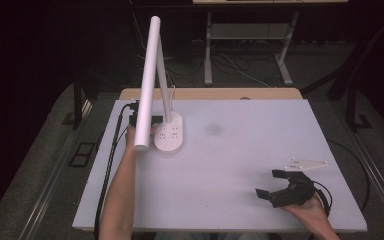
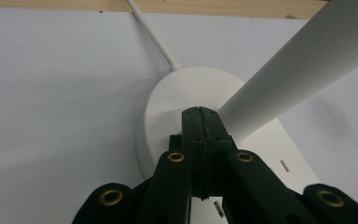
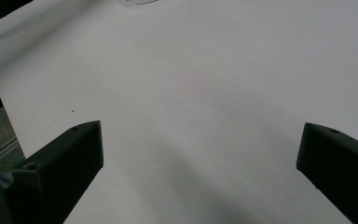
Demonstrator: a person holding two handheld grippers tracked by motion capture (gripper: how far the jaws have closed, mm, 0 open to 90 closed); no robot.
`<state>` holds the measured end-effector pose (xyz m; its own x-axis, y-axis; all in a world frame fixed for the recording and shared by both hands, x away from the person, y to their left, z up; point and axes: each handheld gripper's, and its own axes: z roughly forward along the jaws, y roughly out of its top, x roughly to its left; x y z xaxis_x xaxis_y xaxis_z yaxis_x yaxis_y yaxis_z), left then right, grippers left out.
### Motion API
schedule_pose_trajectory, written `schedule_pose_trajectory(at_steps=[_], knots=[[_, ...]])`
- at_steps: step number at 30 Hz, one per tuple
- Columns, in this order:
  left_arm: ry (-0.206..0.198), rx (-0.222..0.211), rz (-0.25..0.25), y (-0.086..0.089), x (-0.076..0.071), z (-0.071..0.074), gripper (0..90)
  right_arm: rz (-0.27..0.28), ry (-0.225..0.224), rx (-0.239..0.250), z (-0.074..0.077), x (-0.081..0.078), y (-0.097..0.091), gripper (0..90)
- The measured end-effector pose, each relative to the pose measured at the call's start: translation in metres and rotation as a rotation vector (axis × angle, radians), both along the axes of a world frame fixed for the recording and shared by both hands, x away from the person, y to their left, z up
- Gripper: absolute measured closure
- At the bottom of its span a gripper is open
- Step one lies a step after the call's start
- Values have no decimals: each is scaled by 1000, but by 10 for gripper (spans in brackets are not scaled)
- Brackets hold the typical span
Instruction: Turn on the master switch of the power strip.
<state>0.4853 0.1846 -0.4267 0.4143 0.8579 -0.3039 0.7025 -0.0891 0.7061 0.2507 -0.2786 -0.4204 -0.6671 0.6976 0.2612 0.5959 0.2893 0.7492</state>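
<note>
- Right gripper [image 1: 269, 183]: nearest to us, resting low over the near right of the table [image 1: 240, 165], jaws spread wide with nothing between them. We judge it too far from the lamp to steady it if the lamp shifts.
- Left gripper [image 2: 199, 114]: jaws pressed together, pinching nothing, their tips at the lamp base [image 2: 177, 98], just where the stem rises. We cannot tell whether the tips press the surface or hang just above it.
- Lamp [image 1: 150, 80]: stands at the far left of the table, its long white head [image 1: 147, 85] tilted toward us, over the left hand [image 1: 132, 136].
- Risk, as we judge it: a push from the side could slide the smooth base across the table, or the shut tips could skid off it.
- Risk: lifting the left hand carelessly could knock the overhanging head and tip the lamp.
- Cord [image 2: 151, 32]: runs from the base to the far edge; a shifted base could pull it taut.
</note>
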Motion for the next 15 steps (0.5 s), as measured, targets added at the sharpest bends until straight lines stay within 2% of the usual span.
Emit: schedule_pose_trajectory(at_steps=[4,15], knots=[[11,-9,2,1,0,-1,900,0,-5,0,1,0,0,1],[38,9,11,-1,2,1,900,3,-9,-1,2,-1,-1,1]])
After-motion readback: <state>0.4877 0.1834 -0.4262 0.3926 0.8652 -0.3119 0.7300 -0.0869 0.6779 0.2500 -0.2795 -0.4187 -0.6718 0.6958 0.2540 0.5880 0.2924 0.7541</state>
